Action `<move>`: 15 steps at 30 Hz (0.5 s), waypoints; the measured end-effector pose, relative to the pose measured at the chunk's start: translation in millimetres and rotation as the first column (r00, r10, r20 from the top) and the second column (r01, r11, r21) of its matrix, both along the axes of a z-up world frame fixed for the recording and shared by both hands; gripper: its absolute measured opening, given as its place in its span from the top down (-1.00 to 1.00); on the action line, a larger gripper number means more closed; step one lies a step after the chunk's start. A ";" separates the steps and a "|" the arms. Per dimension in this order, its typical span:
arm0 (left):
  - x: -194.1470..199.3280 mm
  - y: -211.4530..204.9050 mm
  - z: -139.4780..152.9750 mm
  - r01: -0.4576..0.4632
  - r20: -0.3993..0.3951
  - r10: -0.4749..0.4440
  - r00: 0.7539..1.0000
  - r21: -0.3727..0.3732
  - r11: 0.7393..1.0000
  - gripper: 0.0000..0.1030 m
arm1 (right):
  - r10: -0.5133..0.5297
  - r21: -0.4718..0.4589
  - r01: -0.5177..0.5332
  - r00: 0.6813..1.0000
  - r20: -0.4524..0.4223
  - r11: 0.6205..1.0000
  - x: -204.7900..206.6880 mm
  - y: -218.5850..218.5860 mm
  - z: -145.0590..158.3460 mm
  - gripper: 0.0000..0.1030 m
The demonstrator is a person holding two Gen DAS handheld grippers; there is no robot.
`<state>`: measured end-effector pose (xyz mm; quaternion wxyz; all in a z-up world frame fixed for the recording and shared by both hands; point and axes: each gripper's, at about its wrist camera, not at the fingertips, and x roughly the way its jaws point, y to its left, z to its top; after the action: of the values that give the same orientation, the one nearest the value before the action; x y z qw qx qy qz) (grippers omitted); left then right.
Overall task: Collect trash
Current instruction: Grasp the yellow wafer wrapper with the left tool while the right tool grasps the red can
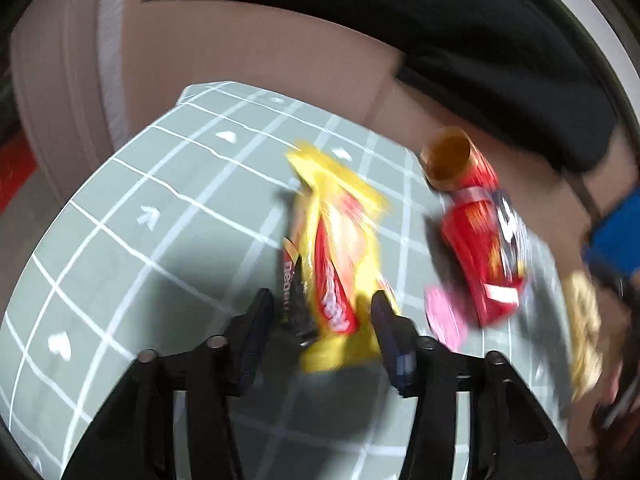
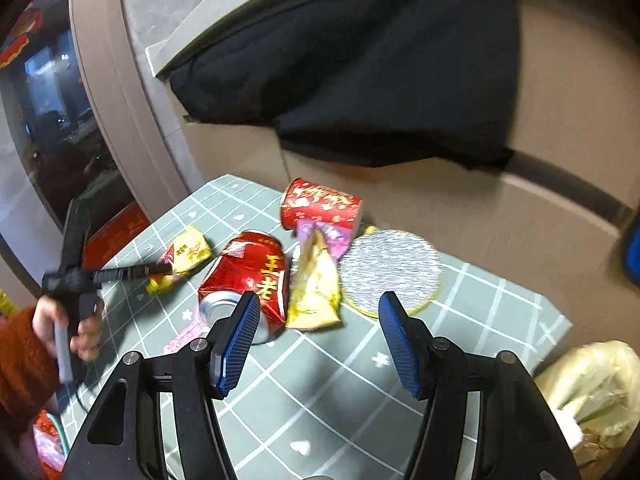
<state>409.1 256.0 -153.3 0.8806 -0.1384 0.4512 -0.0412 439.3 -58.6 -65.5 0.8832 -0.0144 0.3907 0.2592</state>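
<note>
The crinkled yellow-and-red snack wrapper (image 1: 332, 268) lies on the grey-green grid-patterned mat (image 1: 120, 216), its near end between the jaws of our left gripper (image 1: 322, 312). The jaws stand apart and we see no pad pressing it, so nothing is grasped yet. We judge it feather-light, limp and slick; a pinch across a bunched fold should hold better than one on a flat edge.

Beside it lies the crushed red drink can (image 2: 244, 276), light, stiff and dented, likely easiest to take across its flattened waist. Our right gripper (image 2: 316, 332) hangs released above it, holding nothing. Next come a pale yellow foil packet (image 2: 314, 284), a round silver foil lid (image 2: 390, 270), and a red paper cup (image 2: 320, 206) lying on its side; what we see of its inside is bare. A yellowish plastic bag (image 2: 600, 384) sits off the mat's right edge, perhaps for the trash; its contents are unclear.
</note>
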 end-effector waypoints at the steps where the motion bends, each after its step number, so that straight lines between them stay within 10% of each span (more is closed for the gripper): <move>1: -5.9 -5.7 -0.2 0.000 0.006 0.000 1.000 0.016 1.000 0.24 | 0.007 -0.003 -0.007 1.000 -0.003 1.000 3.9 5.8 -3.3 -0.15; 5: -24.1 -11.7 -0.9 -0.034 -0.007 0.033 0.999 -0.042 0.999 0.53 | 0.031 -0.037 -0.032 0.999 -0.018 0.999 23.4 28.3 -19.1 -0.15; 15: -46.5 0.4 18.3 -0.059 0.023 0.064 0.998 -0.170 0.984 0.39 | -0.051 0.030 0.050 0.998 0.028 0.998 77.5 47.1 -33.6 -0.15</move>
<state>362.6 256.3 -135.0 0.8728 -0.2263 0.4291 -0.0540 516.8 -11.6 -99.1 0.8951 0.0047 0.3744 0.2423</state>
